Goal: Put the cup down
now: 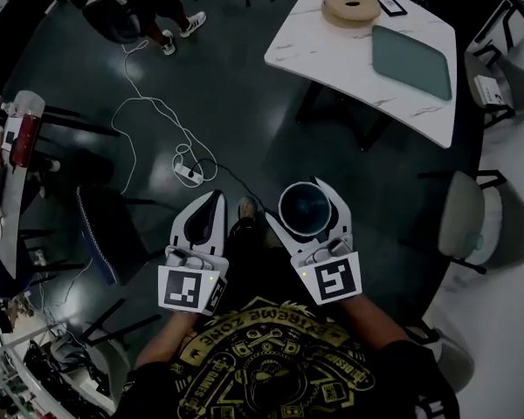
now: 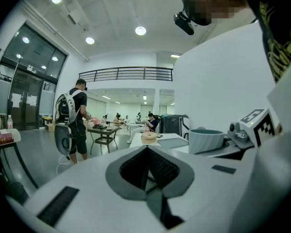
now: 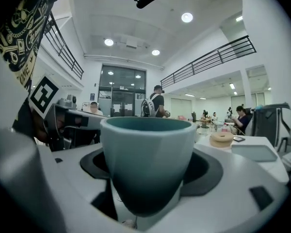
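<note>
Right-hand white gripper point(image 1: 305, 184) grips an upright teal faceted cup point(image 3: 148, 154) between widely spread jaws, above the dark floor point(image 1: 244, 77); the left white gripper point(image 1: 215, 195) has its jaws together, empty.

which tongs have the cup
The right tongs: they grip the teal cup, upright between the jaws. The left tongs are shut with nothing between them.

A: Fig. a, teal tapered cup point(image 1: 305, 209): matt, faintly faceted wall; plastic or ceramic, cannot tell.
B: Fig. b, white right gripper point(image 1: 306, 188) and white left gripper point(image 1: 211, 201): smooth matt plastic shells, dark ribbed pads point(image 2: 136, 169).
A: Fig. c, white rectangular table point(image 1: 332, 51): glossy marble-veined top; tan flat ring point(image 1: 350, 7): wood-like, matt.
B: Fig. d, dark floor point(image 1: 244, 103): smooth, slight sheen.
</note>
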`<state>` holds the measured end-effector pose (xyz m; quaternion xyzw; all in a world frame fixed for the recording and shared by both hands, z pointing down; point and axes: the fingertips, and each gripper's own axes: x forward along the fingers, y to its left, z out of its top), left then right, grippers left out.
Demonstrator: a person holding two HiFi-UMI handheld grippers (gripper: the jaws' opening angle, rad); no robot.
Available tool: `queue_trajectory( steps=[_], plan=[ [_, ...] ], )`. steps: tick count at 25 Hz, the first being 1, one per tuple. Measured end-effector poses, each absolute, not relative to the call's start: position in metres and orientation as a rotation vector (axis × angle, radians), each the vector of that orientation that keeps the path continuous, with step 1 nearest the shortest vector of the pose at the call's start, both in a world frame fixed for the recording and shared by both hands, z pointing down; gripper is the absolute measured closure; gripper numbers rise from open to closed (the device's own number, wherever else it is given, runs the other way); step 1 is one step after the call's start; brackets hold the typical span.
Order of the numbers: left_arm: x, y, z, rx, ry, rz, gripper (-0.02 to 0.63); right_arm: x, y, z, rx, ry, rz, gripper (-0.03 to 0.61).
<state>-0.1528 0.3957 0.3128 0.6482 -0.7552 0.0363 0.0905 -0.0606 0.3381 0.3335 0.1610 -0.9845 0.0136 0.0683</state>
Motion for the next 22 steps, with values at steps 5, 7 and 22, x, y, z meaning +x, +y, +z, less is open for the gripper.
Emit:
queue_trajectory(
  steps=[5, 7, 22],
  plan=[
    [-0.143, 0.362, 0.314, 2.028, -2.153, 0.121, 0.604, -0.050, 0.313, 0.335, 0.610, -2.927, 0.044, 0.198],
    [-0.143, 0.347, 0.317, 2.062, -2.109, 0.125, 0.604, -0.048, 0.302, 0.336, 0.656, -2.907, 0.038, 0.198],
    [-0.139, 0.245, 0.323, 2.270, -1.854, 0.103, 0.604, -0.046, 0.229, 0.338, 0.949, -2.794, 0.060, 0.198]
  ],
)
